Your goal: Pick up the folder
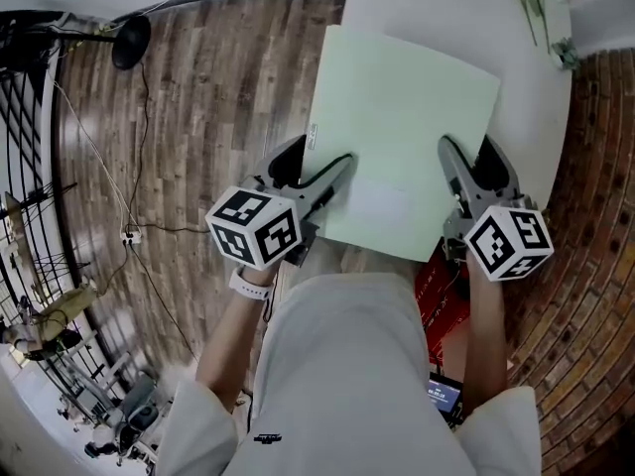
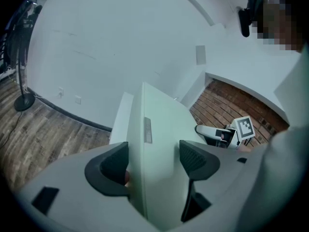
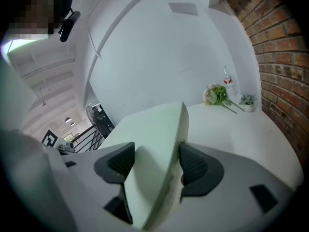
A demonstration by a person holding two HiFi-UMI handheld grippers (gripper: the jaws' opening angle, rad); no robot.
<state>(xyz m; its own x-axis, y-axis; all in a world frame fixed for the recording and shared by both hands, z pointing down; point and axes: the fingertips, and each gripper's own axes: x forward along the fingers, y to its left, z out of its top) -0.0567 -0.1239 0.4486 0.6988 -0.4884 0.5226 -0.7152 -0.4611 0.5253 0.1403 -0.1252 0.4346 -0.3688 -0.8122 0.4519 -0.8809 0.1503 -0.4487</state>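
While aloft, folder (image 1: 402,137) between both jaws.

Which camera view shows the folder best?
The head view: nearly the whole pale green folder shows face-on. The left gripper view and the right gripper view each show only one side edge, close up and steeply foreshortened.

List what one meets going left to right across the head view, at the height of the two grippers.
wooden floor → left gripper, clamped on the folder's left edge → pale green folder → right gripper, clamped on its right edge → brick floor
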